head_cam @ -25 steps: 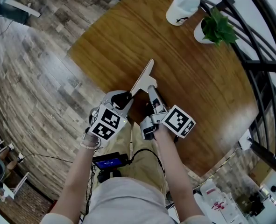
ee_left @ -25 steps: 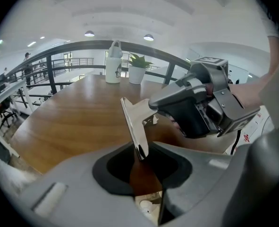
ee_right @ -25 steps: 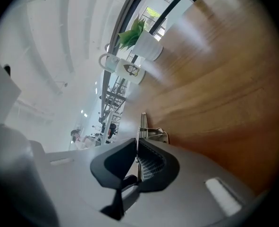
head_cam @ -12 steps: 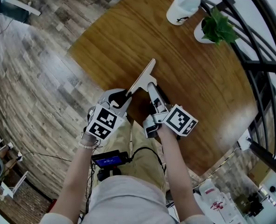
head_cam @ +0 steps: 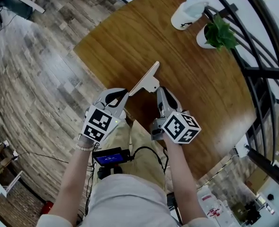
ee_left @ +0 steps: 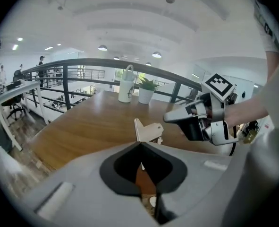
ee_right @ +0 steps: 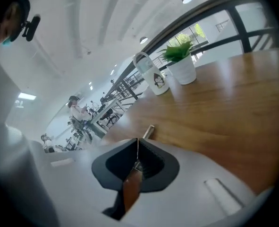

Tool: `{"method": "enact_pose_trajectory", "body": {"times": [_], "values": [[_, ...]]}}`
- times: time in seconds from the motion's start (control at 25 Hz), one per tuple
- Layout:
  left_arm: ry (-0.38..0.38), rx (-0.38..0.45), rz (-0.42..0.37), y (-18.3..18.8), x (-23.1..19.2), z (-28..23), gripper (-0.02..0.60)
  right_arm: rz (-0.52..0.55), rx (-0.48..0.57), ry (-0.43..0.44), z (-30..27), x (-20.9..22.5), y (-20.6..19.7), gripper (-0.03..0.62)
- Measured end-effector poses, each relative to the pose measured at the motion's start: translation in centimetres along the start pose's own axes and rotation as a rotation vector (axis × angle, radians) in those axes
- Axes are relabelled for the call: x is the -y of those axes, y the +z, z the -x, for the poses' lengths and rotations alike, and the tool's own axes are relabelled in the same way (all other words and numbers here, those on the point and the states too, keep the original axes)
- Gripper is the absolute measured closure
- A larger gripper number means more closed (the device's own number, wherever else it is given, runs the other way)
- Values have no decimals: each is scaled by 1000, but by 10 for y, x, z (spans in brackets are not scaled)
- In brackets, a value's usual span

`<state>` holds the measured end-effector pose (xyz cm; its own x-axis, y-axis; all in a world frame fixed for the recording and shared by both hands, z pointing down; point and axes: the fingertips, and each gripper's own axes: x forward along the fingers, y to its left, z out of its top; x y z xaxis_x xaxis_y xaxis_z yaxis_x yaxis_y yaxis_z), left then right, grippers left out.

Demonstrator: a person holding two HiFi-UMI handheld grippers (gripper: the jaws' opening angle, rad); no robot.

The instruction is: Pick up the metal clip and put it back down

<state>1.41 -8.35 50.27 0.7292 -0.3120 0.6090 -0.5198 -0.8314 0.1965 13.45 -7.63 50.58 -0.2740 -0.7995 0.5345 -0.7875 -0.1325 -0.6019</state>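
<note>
Up at one o'clock in the head view, a white mug (head_cam: 189, 13) with a small dark figure and a potted plant (head_cam: 218, 31) are standing on the wooden table (head_cam: 130, 37), well apart from the metal clip (head_cam: 146, 79) at centre. Along the left gripper view, the left gripper (ee_left: 140, 144) is pinching the clip's plate, the right gripper (ee_left: 167, 118) reaching in from three o'clock. Along the right gripper view, its jaws, having just been closing, are squeezing the clip's edge.
</note>
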Motion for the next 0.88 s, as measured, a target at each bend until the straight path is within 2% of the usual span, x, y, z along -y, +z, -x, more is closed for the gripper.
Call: {"method": "enact_pose_trajectory", "body": {"times": [0.44,0.68,0.88], "values": [[55,90,-34,40,3,49,581,217,12,125,27,-58,24,582],[97,197,12,68,6,86,581,329,47,161,49,-92,39,580],[133,261,28,81,6,115,581,419,92,156,66,-111,48,581]]}}
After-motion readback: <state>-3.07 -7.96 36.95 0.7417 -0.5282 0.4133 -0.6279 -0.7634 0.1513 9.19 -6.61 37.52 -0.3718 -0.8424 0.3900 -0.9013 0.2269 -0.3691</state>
